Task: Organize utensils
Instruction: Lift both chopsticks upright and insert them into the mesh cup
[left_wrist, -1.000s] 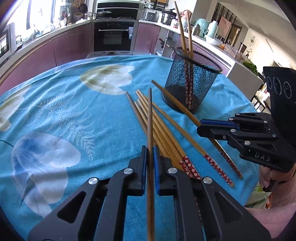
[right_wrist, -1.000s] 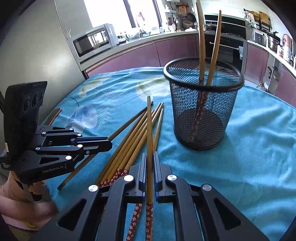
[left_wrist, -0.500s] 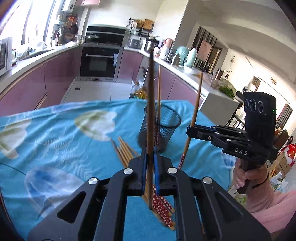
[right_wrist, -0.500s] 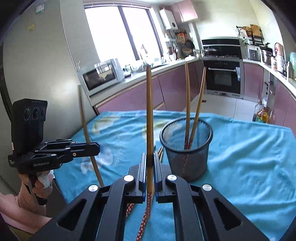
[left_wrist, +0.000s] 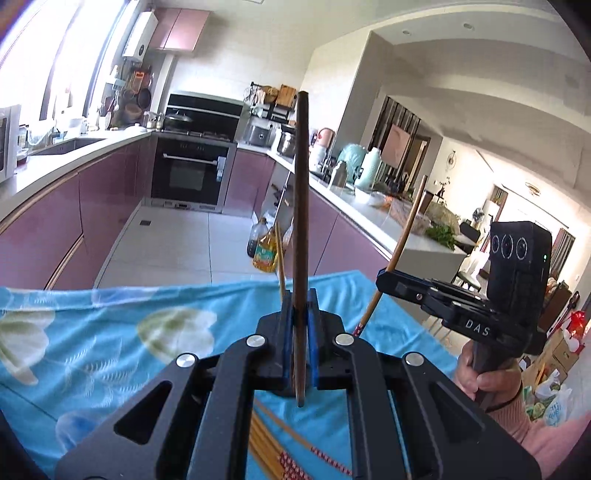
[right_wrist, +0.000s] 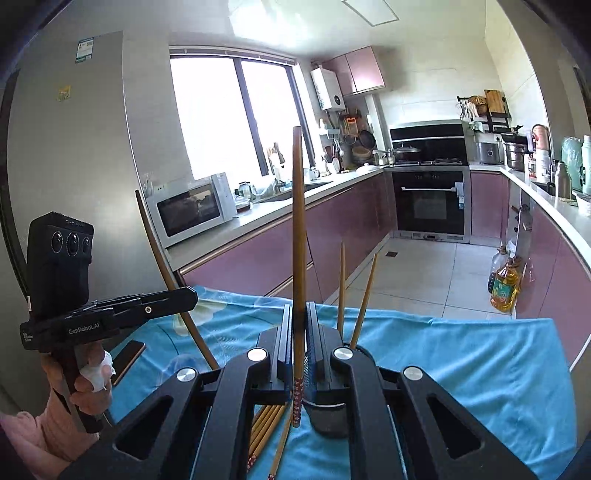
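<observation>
We clamp one chopstick (left_wrist: 300, 229) upright in each hand-held gripper (left_wrist: 298, 354); the basket (right_wrist: 325, 417) sits low in the frame, right under our right hand-held gripper (right_wrist: 298, 354).

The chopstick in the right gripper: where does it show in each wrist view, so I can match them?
Left wrist view: the chopstick stands right of centre, slanting up from the right gripper.
Right wrist view: the same chopstick stands upright at centre, clamped between that gripper's fingers, patterned end down.
Shared landmark: the black oven set in the purple cabinets.
</observation>
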